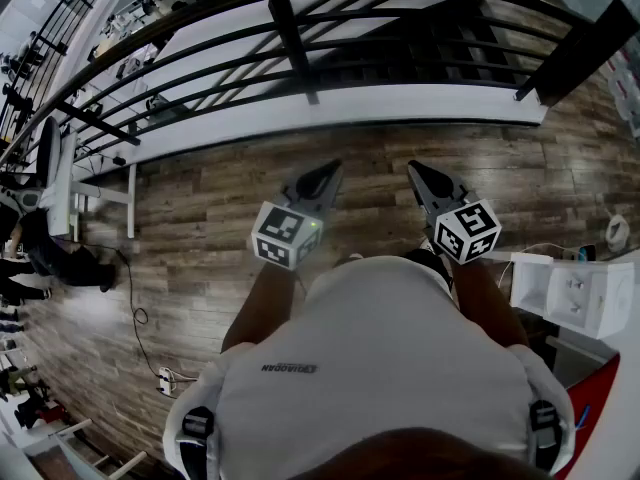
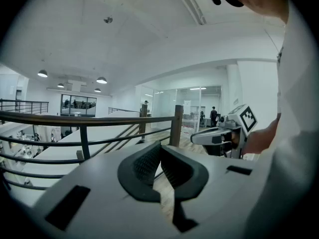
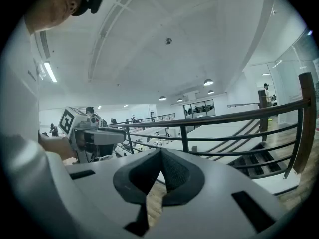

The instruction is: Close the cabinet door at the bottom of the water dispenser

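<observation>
Both grippers are held side by side at chest height over a wood floor (image 1: 200, 228), pointing toward a black railing (image 1: 300, 43). My left gripper (image 1: 331, 169) has its jaws shut with nothing between them, and its own view shows the dark pads (image 2: 149, 161) meeting at the tip. My right gripper (image 1: 414, 168) is shut and empty too, its pads (image 3: 172, 171) closed together. Each gripper appears in the other's view, the right gripper (image 2: 219, 136) and the left gripper (image 3: 94, 136). A white box-shaped unit (image 1: 572, 298) stands at the right edge. No cabinet door is in view.
The railing runs across the front with a stairwell beyond it. A power strip and cable (image 1: 165, 376) lie on the floor at lower left. A white desk (image 1: 62, 183) and dark bags stand far left. Something red (image 1: 600, 408) sits at lower right.
</observation>
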A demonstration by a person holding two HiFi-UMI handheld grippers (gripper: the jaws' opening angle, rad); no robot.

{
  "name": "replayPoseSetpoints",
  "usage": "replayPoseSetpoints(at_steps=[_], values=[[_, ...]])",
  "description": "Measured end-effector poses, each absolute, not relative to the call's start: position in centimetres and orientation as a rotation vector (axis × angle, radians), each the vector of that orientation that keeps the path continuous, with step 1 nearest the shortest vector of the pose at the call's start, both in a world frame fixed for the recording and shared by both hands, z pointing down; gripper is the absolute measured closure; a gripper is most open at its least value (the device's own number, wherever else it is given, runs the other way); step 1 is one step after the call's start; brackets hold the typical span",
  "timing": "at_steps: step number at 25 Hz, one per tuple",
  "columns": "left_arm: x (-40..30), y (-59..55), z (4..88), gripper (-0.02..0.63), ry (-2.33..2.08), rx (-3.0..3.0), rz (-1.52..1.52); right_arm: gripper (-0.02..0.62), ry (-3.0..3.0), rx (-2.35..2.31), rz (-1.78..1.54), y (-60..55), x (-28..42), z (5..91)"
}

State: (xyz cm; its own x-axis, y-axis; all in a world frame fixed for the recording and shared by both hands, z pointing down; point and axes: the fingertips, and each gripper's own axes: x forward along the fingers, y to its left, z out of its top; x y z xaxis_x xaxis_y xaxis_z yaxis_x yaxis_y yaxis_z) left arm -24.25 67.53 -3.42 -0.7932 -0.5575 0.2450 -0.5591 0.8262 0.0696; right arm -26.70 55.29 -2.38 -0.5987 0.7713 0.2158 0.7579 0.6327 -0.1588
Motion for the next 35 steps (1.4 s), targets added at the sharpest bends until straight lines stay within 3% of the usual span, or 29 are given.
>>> replayPoseSetpoints(at_steps=[35], values=[[-23.6,65.3,-1.7,0.611,-2.663,1.021,-0.012,0.572,-2.623,-1.076,0.163,53.3,-23.6,-1.1]])
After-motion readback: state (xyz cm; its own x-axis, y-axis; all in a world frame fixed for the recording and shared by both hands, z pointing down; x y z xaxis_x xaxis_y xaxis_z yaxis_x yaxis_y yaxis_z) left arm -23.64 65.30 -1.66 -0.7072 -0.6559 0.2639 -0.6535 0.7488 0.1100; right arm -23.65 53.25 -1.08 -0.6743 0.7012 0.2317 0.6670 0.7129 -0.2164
